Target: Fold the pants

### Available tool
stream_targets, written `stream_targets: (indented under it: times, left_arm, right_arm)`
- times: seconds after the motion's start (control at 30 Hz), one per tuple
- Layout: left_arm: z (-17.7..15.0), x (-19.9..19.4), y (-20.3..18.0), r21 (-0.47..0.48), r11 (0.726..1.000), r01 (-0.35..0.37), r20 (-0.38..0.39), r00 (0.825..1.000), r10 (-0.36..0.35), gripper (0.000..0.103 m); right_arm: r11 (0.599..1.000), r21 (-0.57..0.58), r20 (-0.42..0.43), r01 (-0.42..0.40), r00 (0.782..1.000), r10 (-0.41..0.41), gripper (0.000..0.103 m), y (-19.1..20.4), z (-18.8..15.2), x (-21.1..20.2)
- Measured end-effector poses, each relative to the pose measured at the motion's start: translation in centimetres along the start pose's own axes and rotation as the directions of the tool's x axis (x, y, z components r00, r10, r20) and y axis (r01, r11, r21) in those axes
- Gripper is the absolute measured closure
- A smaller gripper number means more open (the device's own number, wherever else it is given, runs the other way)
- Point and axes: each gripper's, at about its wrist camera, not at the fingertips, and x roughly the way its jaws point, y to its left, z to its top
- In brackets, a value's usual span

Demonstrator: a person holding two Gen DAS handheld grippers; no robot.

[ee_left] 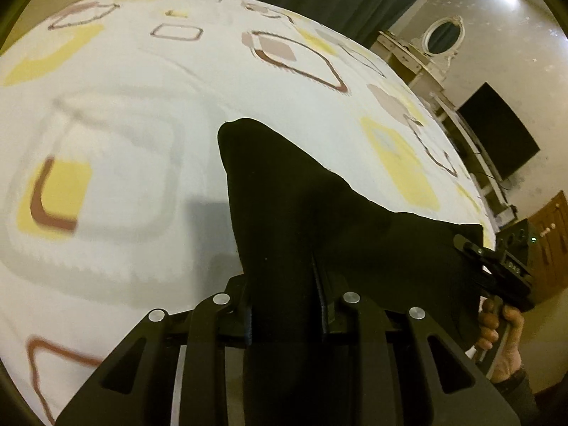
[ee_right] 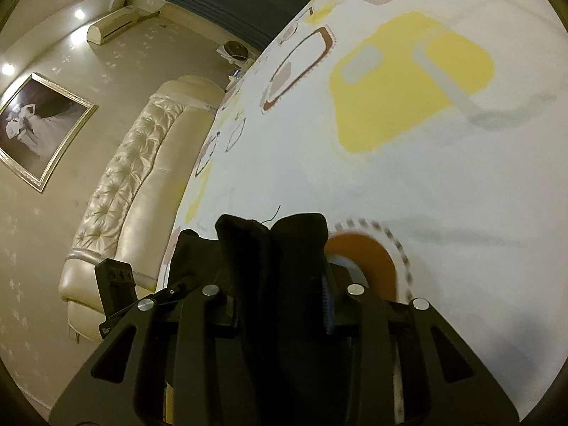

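Note:
The black pants (ee_left: 294, 206) hang lifted above the bed, stretched between my two grippers. My left gripper (ee_left: 284, 305) is shut on one edge of the cloth, which bunches up between its fingers and rises to a peak ahead. My right gripper (ee_left: 475, 248) shows at the right of the left wrist view, clamped on the far corner of the cloth, with a hand on its handle. In the right wrist view my right gripper (ee_right: 280, 294) is shut on a bunched fold of the pants (ee_right: 273, 245). The left gripper (ee_right: 117, 284) shows at lower left there.
A white bedsheet (ee_left: 142, 106) with yellow and brown square patterns lies under the pants; it also fills the right wrist view (ee_right: 426, 195). A cream tufted headboard (ee_right: 135, 177) lies left. A dresser with an oval mirror (ee_left: 440, 39) and a dark screen (ee_left: 497, 135) stand at the right.

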Motion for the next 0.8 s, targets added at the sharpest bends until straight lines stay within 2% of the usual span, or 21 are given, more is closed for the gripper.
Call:
stream_targets:
  times: [0.17, 0.3, 0.5, 0.8]
  left_arm:
    - [2.3, 1.6, 0.3, 0.028, 0.996, -0.08, 0.008, 0.997, 0.08, 0.077]
    - [2.4, 3.2, 0.8, 0.042, 0.99, -0.138, -0.015, 0.99, 0.139, 0.075]
    - [1.5, 3.5, 1.1, 0.069, 0.984, -0.167, 0.02, 0.986, 0.166, 0.071]
    - [1.3, 3.7, 1.6, 0.054, 0.986, -0.158, 0.026, 0.987, 0.157, 0.067]
  right_arm:
    - [1.0, -0.001, 0.005, 0.014, 1.0, -0.014, 0.072, 0.3, 2.4, 2.4]
    - [0.998, 0.025, -0.018, 0.052, 0.998, -0.052, 0.072, -1.0, 3.2, 3.9]
    - [0.994, 0.108, -0.034, 0.021, 0.999, -0.018, 0.072, -4.0, 2.8, 4.9]
    - [0.994, 0.109, -0.029, 0.014, 1.0, -0.01, 0.071, -4.3, 2.7, 5.1]
